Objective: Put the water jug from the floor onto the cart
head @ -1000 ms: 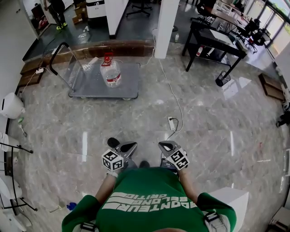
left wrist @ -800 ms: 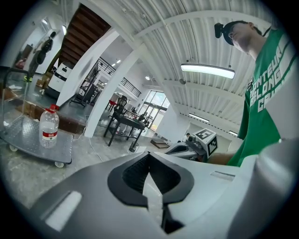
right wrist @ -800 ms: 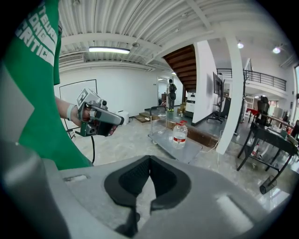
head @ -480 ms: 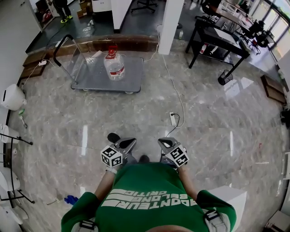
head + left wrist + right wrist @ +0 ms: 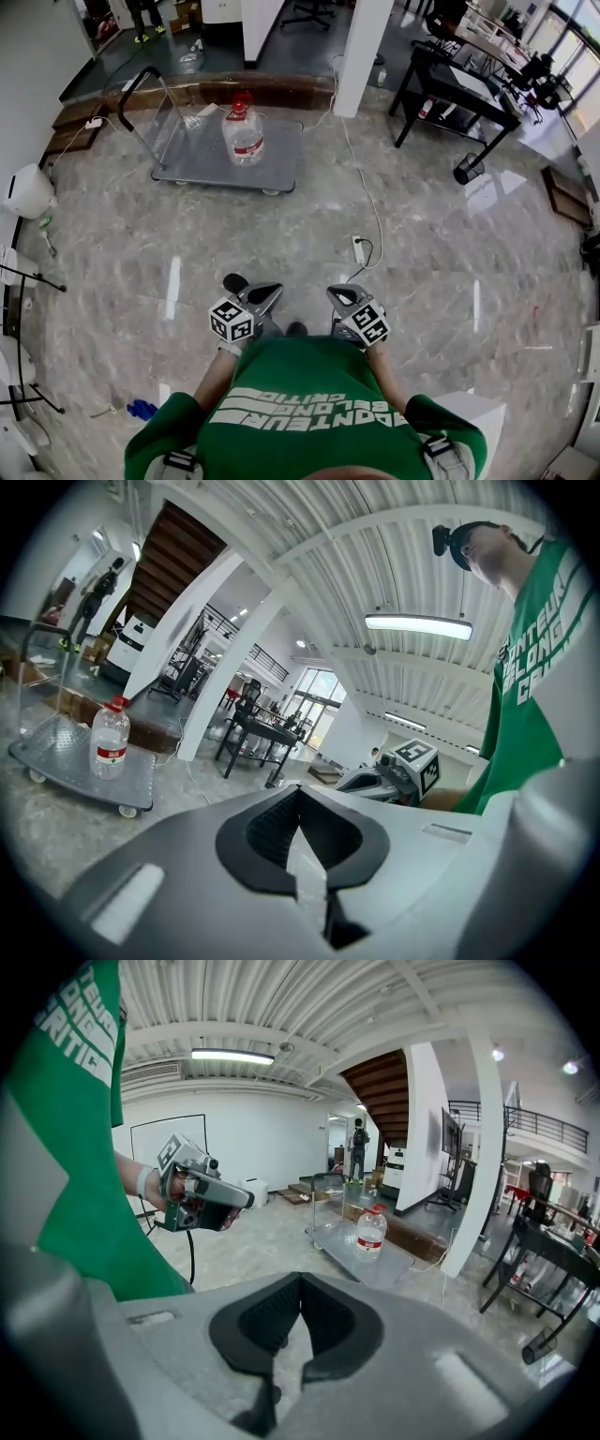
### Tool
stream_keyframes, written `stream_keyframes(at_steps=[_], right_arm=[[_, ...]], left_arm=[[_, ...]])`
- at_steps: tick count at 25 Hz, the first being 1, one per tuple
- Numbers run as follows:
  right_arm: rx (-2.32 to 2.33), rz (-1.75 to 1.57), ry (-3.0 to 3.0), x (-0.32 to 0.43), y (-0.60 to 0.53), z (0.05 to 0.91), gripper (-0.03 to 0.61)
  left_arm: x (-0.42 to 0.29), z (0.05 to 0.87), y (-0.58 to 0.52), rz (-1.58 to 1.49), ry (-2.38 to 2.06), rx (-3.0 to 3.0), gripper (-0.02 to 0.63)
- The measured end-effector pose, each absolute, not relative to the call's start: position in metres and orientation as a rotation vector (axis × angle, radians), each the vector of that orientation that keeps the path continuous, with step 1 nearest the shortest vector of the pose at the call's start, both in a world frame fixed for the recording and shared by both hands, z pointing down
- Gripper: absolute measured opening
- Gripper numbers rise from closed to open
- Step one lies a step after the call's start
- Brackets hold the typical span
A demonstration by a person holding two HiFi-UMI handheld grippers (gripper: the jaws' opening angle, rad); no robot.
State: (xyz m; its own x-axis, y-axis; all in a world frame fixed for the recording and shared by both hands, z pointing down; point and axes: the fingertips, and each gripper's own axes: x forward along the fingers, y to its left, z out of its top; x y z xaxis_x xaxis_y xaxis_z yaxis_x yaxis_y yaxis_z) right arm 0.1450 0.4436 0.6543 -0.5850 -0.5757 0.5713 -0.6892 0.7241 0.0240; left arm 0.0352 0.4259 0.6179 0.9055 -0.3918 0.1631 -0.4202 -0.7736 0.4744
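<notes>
Both tongs were found drawn in close to my body at waist height, side by side, pointing across the floor point(image 5: 281, 225) toward the cart point(image 5: 192, 159). The left tongs point(image 5: 266, 297) had their pads brought together with nothing between them; only bare floor showed beyond the tips in the left gripper view. The right tongs point(image 5: 341, 298) were likewise fully closed and empty. The water jug point(image 5: 246, 134) stood upright on the cart deck, well ahead of both tongs and a little to the left tongs' side, with its red cap up and its base flat on the platform, away from the push handle point(image 5: 141, 89). In my judgement the jug already sat where the task required, which would account for both tongs being closed, unloaded and held well clear of it. A power strip point(image 5: 359, 251) with its cable point(image 5: 361, 183) lay on the floor ahead of the right tongs, between them and the cart. I judged it a trip hazard for any further approach.
</notes>
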Motion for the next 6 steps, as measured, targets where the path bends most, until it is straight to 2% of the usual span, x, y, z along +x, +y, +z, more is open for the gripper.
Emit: stream_keyframes(at_steps=[6], right_arm=[[0.973, 0.273, -2.360, 0.1484, 0.4410, 0.6554, -0.008]], left_arm=[[0.0376, 0.6153, 0.4206, 0.063, -0.575, 2.565, 0.009]])
